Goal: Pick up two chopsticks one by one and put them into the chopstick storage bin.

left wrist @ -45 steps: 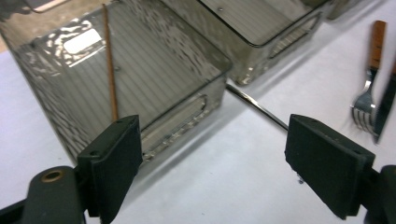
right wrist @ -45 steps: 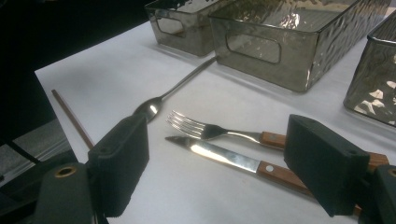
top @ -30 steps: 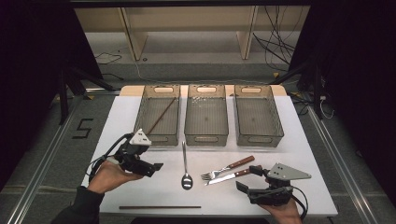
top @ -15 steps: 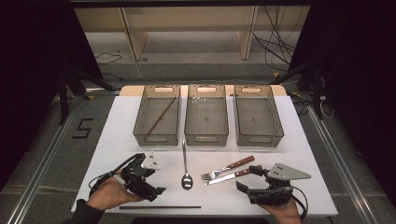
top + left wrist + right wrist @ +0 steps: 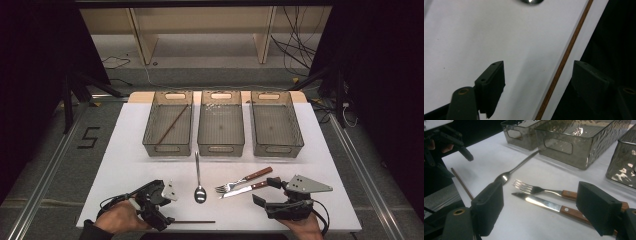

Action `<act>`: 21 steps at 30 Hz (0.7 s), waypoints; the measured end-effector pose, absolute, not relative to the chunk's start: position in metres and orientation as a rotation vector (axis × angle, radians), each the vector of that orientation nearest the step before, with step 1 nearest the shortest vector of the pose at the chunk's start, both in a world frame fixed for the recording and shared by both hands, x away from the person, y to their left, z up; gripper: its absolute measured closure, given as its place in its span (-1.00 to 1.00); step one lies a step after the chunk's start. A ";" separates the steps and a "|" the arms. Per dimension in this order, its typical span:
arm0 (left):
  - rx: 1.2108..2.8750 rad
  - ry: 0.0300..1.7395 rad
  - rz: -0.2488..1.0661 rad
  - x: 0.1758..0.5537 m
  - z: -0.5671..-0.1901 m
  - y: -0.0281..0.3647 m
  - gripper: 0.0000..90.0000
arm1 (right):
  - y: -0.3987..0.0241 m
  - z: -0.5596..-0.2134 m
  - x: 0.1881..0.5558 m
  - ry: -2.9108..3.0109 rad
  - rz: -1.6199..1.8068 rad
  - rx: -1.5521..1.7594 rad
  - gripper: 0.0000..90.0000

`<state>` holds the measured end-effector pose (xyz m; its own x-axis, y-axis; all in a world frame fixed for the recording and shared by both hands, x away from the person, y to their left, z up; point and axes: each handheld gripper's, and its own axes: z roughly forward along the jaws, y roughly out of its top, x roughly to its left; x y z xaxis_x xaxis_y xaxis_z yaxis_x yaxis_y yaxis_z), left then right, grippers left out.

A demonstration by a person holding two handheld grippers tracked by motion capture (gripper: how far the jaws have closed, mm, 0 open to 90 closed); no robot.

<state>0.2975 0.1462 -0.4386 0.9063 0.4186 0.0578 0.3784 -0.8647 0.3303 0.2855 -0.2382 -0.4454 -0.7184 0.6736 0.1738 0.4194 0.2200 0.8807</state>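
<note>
A thin brown chopstick point(image 5: 193, 221) lies along the table's front edge. My left gripper point(image 5: 166, 214) is low over its left end. In the left gripper view the chopstick point(image 5: 564, 60) runs up between the jaws. They have just been closing, but the pads stand apart from the stick. My right gripper point(image 5: 264, 191) rests open at the front right, pointing at a wooden-handled knife point(image 5: 242, 190) and fork point(image 5: 243, 180). In the right gripper view the knife point(image 5: 541, 203) and fork point(image 5: 534, 189) lie just ahead of the jaws. A steel spoon point(image 5: 199, 176) lies between the two hands.
Three clear bins stand in a row at the back: the left bin point(image 5: 168, 149) holds another chopstick point(image 5: 171, 125), then come the middle bin point(image 5: 220, 148) and the right bin point(image 5: 278, 148). The white table's front edge point(image 5: 215, 231) runs just below both hands.
My left gripper has moved down and toward the front edge, to the chopstick's left end. The right gripper and the cutlery have stayed put.
</note>
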 end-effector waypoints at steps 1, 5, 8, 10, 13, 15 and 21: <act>2.758 0.590 0.178 0.297 -0.439 0.146 -0.36 | -0.238 -0.445 0.286 2.249 1.500 1.034 -0.49; 2.789 0.563 0.144 0.296 -0.444 0.145 -0.25 | -0.238 -0.445 0.285 2.249 1.500 1.033 -0.49; 2.804 0.549 0.122 0.294 -0.447 0.143 -0.16 | -0.238 -0.445 0.286 2.249 1.500 1.034 -0.49; 2.816 0.533 0.109 0.293 -0.449 0.143 -0.08 | -0.238 -0.445 0.285 2.250 1.499 1.033 -0.49; 2.831 0.514 0.106 0.292 -0.451 0.142 0.02 | -0.238 -0.445 0.285 2.251 1.499 1.035 -0.49; 2.836 0.497 0.101 0.292 -0.452 0.141 0.08 | -0.238 -0.445 0.285 2.251 1.499 1.036 -0.49; 2.887 0.465 0.093 0.293 -0.456 0.138 0.27 | -0.238 -0.445 0.285 2.252 1.498 1.037 -0.49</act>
<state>0.2930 0.1385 -0.4564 0.9481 0.3167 0.0279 0.3031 -0.9268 0.2217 0.2852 -0.2378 -0.4453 -0.7178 0.6735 0.1763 0.4229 0.2207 0.8789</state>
